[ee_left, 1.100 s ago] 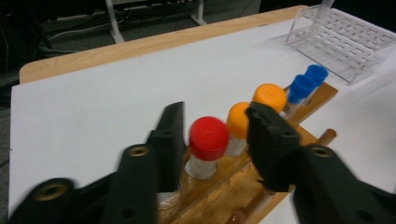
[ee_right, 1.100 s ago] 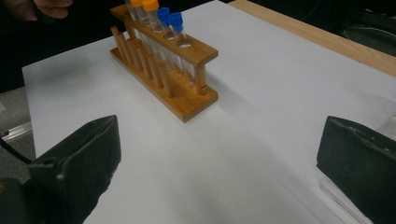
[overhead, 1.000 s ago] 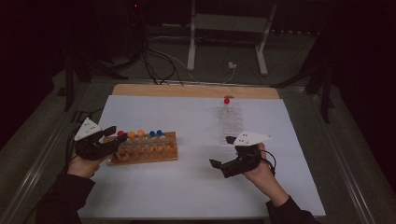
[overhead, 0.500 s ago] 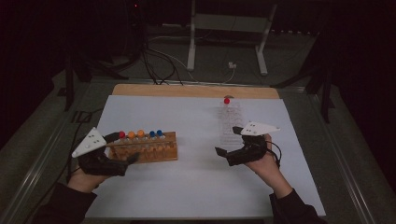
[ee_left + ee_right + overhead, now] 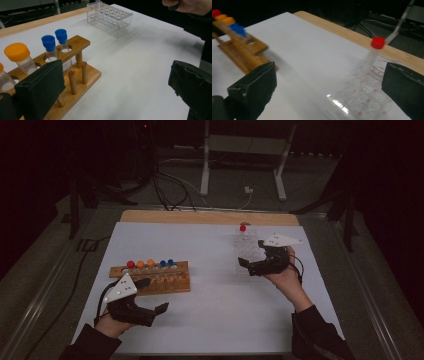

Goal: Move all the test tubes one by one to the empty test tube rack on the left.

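A wooden rack (image 5: 150, 279) holds tubes with red, orange and blue caps (image 5: 48, 42) on the white mat's left. My left gripper (image 5: 152, 296) hovers just in front of it, toward the near edge. Its jaws (image 5: 115, 85) have just been opening and stand wide, with nothing between them. At the far right stands a clear plastic rack (image 5: 247, 251) with one red-capped tube (image 5: 242, 228). My right gripper (image 5: 251, 254) is at that rack's near right side, open. The clear rack (image 5: 362, 95) and red-capped tube (image 5: 377, 43) lie ahead between its spread jaws, no pad pressing on them.
A white mat (image 5: 215, 310) covers the table, with a wooden strip (image 5: 200, 216) along its far edge. Cables and a metal stand (image 5: 240, 165) lie on the dark floor beyond. The other hand (image 5: 190, 6) is at the left gripper view's top right.
My left gripper has drawn back from the wooden rack's left end toward the near edge, jaws now wide. My right gripper has moved away from me, up to the clear rack.
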The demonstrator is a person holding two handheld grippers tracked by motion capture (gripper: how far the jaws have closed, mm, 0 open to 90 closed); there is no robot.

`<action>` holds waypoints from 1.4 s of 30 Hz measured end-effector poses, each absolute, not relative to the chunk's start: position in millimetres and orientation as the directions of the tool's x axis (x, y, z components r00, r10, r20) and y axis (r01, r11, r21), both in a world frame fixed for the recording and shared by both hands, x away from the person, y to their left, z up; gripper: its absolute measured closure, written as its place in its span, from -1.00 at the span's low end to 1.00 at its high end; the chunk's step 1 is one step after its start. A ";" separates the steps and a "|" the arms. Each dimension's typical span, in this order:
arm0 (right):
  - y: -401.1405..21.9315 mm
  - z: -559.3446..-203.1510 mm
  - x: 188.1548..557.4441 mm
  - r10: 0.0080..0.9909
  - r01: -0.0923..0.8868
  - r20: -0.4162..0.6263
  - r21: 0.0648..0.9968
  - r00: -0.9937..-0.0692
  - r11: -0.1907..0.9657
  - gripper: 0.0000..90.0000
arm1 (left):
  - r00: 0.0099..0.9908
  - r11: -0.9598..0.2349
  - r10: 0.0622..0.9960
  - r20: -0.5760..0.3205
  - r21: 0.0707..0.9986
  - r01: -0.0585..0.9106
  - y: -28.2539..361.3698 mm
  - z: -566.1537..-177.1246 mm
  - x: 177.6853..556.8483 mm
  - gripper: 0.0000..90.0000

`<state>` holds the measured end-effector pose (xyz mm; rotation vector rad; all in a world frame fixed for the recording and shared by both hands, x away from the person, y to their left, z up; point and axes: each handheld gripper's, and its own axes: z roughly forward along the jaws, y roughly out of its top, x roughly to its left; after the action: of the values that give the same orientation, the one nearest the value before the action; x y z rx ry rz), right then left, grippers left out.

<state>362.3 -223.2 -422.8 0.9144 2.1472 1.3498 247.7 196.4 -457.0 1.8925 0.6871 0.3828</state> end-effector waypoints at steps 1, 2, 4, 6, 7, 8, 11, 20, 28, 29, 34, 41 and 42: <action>-224.3 -422.8 367.1 0.736 0.303 -0.019 0.904 -0.676 0.302 -1.00 | 0.784 -0.301 0.619 -0.037 0.911 0.281 195.5 -458.0 247.2 -0.97; -225.9 -422.9 371.8 0.738 0.307 -0.014 0.904 -0.675 0.298 -1.00 | 0.785 -0.304 0.619 -0.037 0.910 0.282 194.6 -458.8 246.9 -0.97; -227.8 -423.5 380.9 0.744 0.312 -0.013 0.903 -0.668 0.296 -0.97 | 0.790 -0.309 0.613 -0.034 0.909 0.279 193.1 -460.3 246.0 -0.97; -228.8 -425.0 389.7 0.749 0.323 -0.005 0.900 -0.663 0.292 -0.97 | 0.794 -0.314 0.607 -0.037 0.907 0.282 191.5 -461.8 245.6 -0.97; -229.0 -426.0 394.1 0.752 0.326 -0.009 0.898 -0.659 0.297 -0.97 | 0.794 -0.318 0.607 -0.034 0.905 0.281 191.0 -462.4 245.6 -0.97; -228.8 -427.0 398.1 0.754 0.330 -0.010 0.895 -0.656 0.299 -0.97 | 0.798 -0.318 0.602 -0.038 0.905 0.283 190.4 -463.2 245.6 -0.97; -228.6 -430.8 410.3 0.761 0.350 -0.004 0.887 -0.649 0.302 -0.97 | 0.801 -0.320 0.597 -0.036 0.905 0.280 189.7 -463.6 245.2 -0.97; -230.2 -440.7 437.4 0.777 0.397 0.019 0.868 -0.629 0.300 -0.88 | 0.809 -0.324 0.586 -0.038 0.905 0.277 188.1 -465.0 244.0 -0.97; -229.0 -447.1 454.0 0.779 0.428 0.025 0.846 -0.627 0.317 -0.73 | 0.807 -0.311 0.588 -0.051 0.907 0.284 189.0 -464.6 244.5 -0.97; -228.6 -447.7 455.8 0.778 0.428 0.021 0.844 -0.628 0.323 -0.69 | 0.808 -0.310 0.586 -0.051 0.908 0.282 189.5 -464.4 244.6 -0.97; -227.4 -449.0 465.5 0.781 0.445 0.015 0.829 -0.624 0.339 -0.49 | 0.806 -0.310 0.590 -0.052 0.907 0.286 190.1 -464.6 244.9 -0.97; -225.0 -453.2 479.2 0.782 0.471 0.022 0.809 -0.623 0.352 -0.13 | 0.805 -0.308 0.590 -0.057 0.906 0.290 190.1 -465.5 245.4 -0.97; -223.9 -453.7 480.9 0.781 0.473 0.021 0.806 -0.624 0.356 -0.09 | 0.805 -0.310 0.591 -0.056 0.905 0.291 189.9 -465.6 245.5 -0.97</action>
<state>480.9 -223.9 -453.7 1.1002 2.2561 1.1575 245.5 189.9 -465.6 1.9107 0.6641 0.3479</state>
